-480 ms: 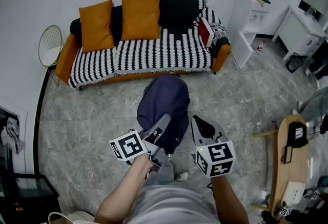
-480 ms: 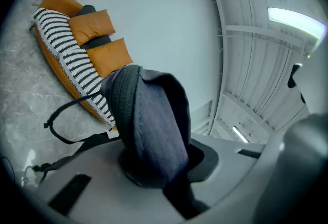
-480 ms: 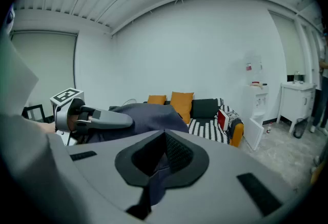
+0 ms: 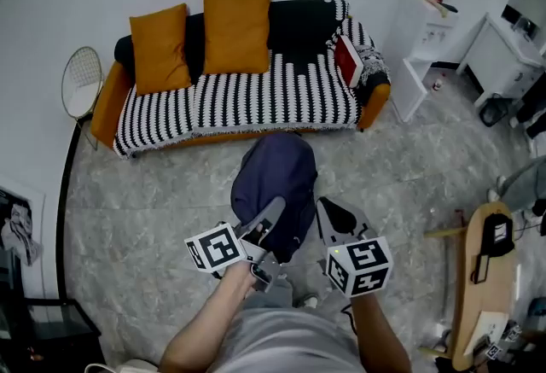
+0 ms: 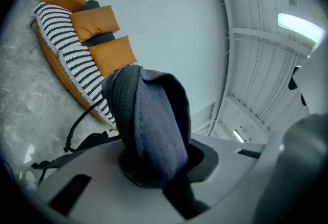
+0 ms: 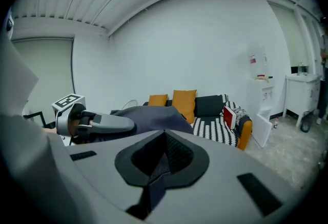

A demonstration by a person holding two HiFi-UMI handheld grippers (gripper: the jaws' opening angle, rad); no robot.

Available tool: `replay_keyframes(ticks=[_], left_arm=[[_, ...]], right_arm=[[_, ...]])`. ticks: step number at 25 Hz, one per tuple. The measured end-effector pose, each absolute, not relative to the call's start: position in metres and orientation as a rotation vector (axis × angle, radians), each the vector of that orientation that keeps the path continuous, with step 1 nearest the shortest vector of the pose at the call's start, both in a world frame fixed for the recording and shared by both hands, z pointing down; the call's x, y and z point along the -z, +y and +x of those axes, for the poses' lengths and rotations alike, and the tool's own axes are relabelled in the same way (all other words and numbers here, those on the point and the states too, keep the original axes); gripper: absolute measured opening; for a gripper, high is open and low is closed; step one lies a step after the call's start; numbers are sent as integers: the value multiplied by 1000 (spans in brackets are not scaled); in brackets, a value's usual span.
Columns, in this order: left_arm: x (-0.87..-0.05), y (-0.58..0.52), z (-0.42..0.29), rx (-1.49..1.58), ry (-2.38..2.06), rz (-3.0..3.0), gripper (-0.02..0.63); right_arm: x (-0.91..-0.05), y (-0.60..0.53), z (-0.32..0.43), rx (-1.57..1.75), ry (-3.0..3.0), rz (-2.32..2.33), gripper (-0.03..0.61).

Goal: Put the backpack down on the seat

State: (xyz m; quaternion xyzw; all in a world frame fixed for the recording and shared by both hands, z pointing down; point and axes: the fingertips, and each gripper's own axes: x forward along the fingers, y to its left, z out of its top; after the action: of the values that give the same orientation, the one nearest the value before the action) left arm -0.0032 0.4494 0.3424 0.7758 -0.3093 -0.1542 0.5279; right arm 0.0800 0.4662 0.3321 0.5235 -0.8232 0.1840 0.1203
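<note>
- Compared with half a second ago, the striped sofa (image 4: 247, 102) sits a little lower and nearer in the head view. The person has stepped closer to it across the stone floor (image 4: 153, 209).
- The backpack (image 4: 277, 179) has travelled with them. It hangs over the floor just short of the sofa's front edge and is not yet above the seat.
- The left gripper (image 4: 271, 213) has its jaws clamped on a thick fold of the backpack's dark blue fabric. Its own view shows cloth filling the gap between the jaws, with a strap dangling below.
- The right gripper (image 4: 331, 211) is just beside the backpack with its jaws pressed together. It appears to hold nothing, though a thin dark strip low in the seam might be a pinched strap, and the view is too poor to tell.
- The seat in front of the orange cushions (image 4: 205, 30) looks free, and a red item (image 4: 346, 60) leans at the right end.
- The carry seems nearly over; lifting the backpack forward over the seat and releasing it remain.
</note>
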Motion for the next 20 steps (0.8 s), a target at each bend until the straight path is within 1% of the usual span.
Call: replay_keyframes(ticks=[10,20], left_arm=[[-335,397,-41,393,-710,1866,46],[-338,361,-49,388,-729,1850,46]], right_arm=[[-326,411,38,-510,-2390,1515,2],[-328,377,36,-511,-2388,1501,2]])
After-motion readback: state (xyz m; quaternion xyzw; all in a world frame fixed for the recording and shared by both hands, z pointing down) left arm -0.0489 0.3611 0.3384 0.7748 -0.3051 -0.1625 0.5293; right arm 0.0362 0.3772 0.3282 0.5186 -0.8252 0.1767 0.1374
